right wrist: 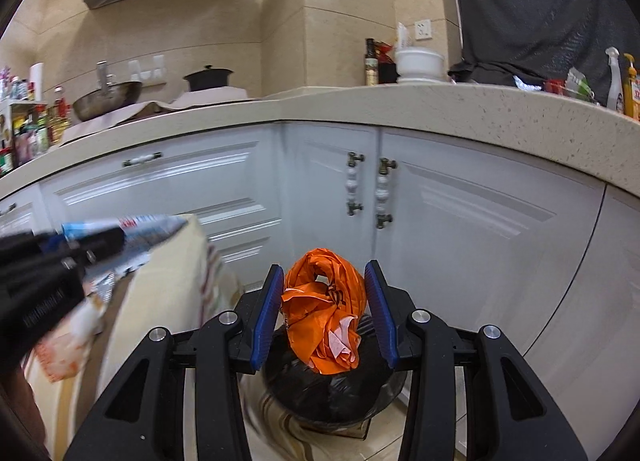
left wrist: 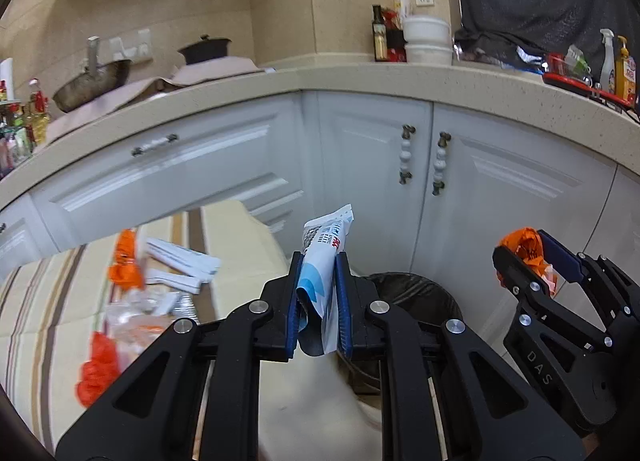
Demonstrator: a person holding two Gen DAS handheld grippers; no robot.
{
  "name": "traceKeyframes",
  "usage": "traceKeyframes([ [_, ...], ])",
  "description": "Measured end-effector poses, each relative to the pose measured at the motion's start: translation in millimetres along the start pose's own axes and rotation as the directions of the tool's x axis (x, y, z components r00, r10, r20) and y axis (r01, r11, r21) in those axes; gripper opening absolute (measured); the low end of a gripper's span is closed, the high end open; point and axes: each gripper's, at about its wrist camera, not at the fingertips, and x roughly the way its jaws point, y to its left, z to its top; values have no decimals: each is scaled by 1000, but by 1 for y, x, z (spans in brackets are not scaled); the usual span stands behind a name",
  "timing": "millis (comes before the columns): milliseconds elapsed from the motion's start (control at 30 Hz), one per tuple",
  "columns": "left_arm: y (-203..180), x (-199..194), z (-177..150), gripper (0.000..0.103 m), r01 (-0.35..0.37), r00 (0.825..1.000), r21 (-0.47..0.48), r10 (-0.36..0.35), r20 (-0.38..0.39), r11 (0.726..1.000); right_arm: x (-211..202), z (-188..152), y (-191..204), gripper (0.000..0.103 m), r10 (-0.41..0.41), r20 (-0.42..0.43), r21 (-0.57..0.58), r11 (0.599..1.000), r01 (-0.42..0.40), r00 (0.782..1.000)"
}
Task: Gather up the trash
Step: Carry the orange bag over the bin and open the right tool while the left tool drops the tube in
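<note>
A crumpled blue-and-white printed wrapper (left wrist: 322, 281) stands upright between the blue pads of the left gripper (left wrist: 319, 301), whose fingers (left wrist: 294, 301) are clamped on it from both sides; its top pokes out above the fingertips and its lower end curls below them. Seen from the right wrist, the same wrapper (right wrist: 132, 227) and left gripper (right wrist: 100, 245) appear blurred at the left edge, over the striped cloth.

The right gripper (right wrist: 324, 307) grips a scrunched orange plastic bag (right wrist: 326, 313), with a bit of pale pink showing in its folds; the fingers (right wrist: 266, 317) press against its two sides. This bag hangs directly above a round bin lined with a black bag (right wrist: 328, 393), which stands on the floor in front of white cabinet doors (right wrist: 460, 229). In the left wrist view the right gripper (left wrist: 528, 261) with its orange bag (left wrist: 520, 245) sits to the right, and the bin (left wrist: 416, 293) shows partly behind the left gripper's frame.

More litter lies on the worktop covered by a cream cloth with brown stripes (left wrist: 48, 301): orange plastic scraps (left wrist: 126, 265), another orange clump (left wrist: 98, 369), white folded paper strips (left wrist: 180, 265) and clear crinkled film (left wrist: 136, 321), all blurred.

Behind, a speckled beige kitchen counter (left wrist: 360, 81) carries a wok (left wrist: 92, 85), a dark lidded pot (left wrist: 204, 49), a dark bottle (left wrist: 378, 37), stacked white bowls (left wrist: 428, 41) and cleaning bottles (left wrist: 616, 65)
</note>
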Motion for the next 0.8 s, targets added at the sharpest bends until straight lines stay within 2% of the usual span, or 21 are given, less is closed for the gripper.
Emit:
traceKeyframes([
  [200,-36,51,8,16,24,997,3,-24,-79,1000,44,0,-33,42,-18,-41,41,999,20,999],
  [567,-76,139,-5,17,-15,979,20,19,-202,1000,107,-22,-65,42,-25,-110,88,996,35,994],
  [633,-78,153,-9,24,-31,975,16,33,-218,999,120,-27,-67,43,-16,-128,95,995,28,992],
  [667,-78,159,-10,26,-40,975,18,43,-219,999,128,-30,-68,49,-5,-144,97,995,19,990],
  [700,-80,165,-11,35,-51,972,26,56,-227,998,135,-34,-69,56,-3,-156,101,995,19,988],
  [733,-81,171,-13,40,-59,969,32,65,-239,998,140,-35,-69,64,-9,-155,106,994,25,988],
  [800,-77,180,-13,44,-61,964,16,63,-260,998,147,-37,-72,64,-14,-158,115,993,32,987],
])
